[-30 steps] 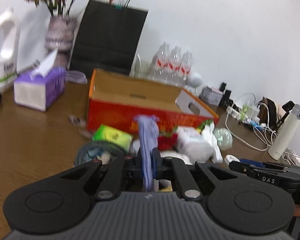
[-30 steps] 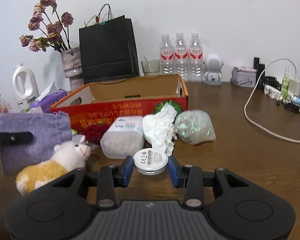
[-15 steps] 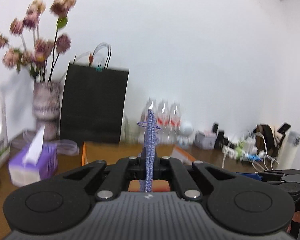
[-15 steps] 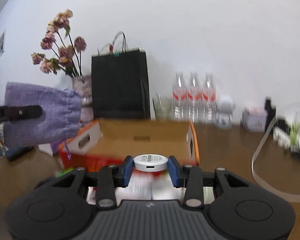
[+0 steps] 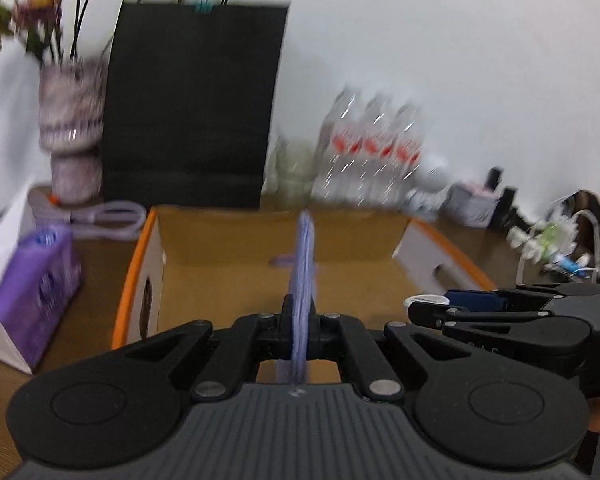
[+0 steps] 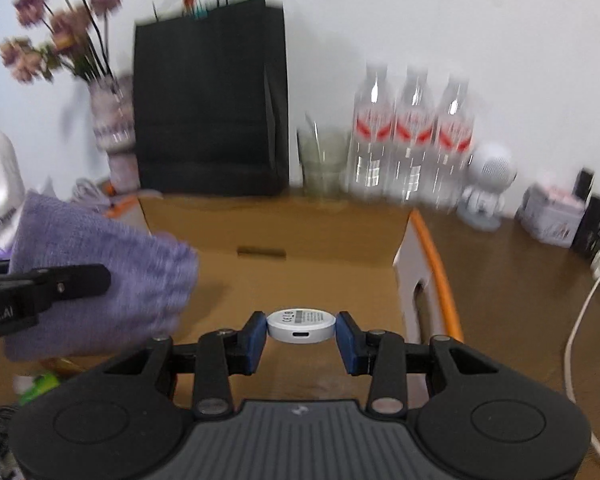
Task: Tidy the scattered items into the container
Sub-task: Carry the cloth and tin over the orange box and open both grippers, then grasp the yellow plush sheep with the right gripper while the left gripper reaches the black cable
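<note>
Brown desk, cardboard box (image 6: 300, 236) open. Left gripper (image 5: 300, 320) pinches purple knit pouch (image 6: 96, 276) over box (edge-held; could snag the wall). Right gripper (image 6: 301, 336) clamps white round charger puck (image 6: 301, 325) above box floor; smooth rim may slip.

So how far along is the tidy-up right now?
Nothing visible in the cardboard box yet. In hand: left gripper clamps the purple pouch, right gripper holds the white round device, both over the box. Left: release them; a green item remains outside.
</note>
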A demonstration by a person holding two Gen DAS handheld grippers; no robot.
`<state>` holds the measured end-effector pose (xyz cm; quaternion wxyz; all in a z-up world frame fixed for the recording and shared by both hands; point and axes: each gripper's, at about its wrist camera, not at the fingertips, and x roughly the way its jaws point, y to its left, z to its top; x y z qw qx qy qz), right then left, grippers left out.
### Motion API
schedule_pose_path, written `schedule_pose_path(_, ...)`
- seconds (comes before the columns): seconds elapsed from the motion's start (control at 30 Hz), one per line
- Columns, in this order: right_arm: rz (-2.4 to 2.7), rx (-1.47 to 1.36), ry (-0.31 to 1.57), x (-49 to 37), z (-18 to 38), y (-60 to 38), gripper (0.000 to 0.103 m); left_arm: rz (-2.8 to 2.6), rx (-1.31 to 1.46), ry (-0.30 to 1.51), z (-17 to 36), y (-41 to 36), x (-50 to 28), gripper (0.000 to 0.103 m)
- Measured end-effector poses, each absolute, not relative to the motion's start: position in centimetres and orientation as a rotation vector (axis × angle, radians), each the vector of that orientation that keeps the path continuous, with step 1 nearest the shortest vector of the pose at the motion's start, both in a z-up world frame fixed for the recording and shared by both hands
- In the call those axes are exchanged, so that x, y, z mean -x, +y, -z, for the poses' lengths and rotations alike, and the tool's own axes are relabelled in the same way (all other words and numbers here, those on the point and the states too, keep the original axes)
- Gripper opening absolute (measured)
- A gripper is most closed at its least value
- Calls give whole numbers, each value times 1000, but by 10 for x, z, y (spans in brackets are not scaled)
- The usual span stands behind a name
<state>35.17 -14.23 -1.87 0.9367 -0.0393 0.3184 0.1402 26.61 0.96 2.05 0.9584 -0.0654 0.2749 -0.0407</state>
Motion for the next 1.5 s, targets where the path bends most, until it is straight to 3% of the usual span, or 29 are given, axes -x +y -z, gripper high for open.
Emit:
schedule_pose_path(0.1, -280, 82, 680, -358, 32, -140, 37, 57, 147, 585, -12, 14, -276, 7)
schedule_pose_path(0.13, -283, 84, 685, -359, 34, -140, 42, 50, 146, 594, -10, 15, -278, 11)
schedule_pose_path(0.17, -289, 84, 688, -359, 35, -140, 57, 47, 144, 605, -8, 17, -280, 31)
schedule_pose_path(0.2, -294, 82, 687, -358, 34, -140, 67, 49, 146, 612, -8, 18, -280, 67)
schedule_pose_path(0.23, -296, 79, 678, -354, 32, -140, 86, 49, 149, 615, -8, 19, -280, 83)
schedule_pose_path(0.27, -296, 74, 666, -350, 29, -141, 97, 44, 149, 610, -11, 20, -278, 100)
schedule_pose_path(0.33, -298, 62, 653, -346, 22, -144, 103, 41, 130, 591, -18, 20, -273, 102)
schedule_pose_path(0.87, -338, 29, 528, -249, -29, -183, 103, 100, 114, 423, -75, 35, -168, 103)
schedule_pose_path(1.5, -276, 9, 590, -133, 45, -211, 103, 26, 176, 539, 4, 61, -59, 103)
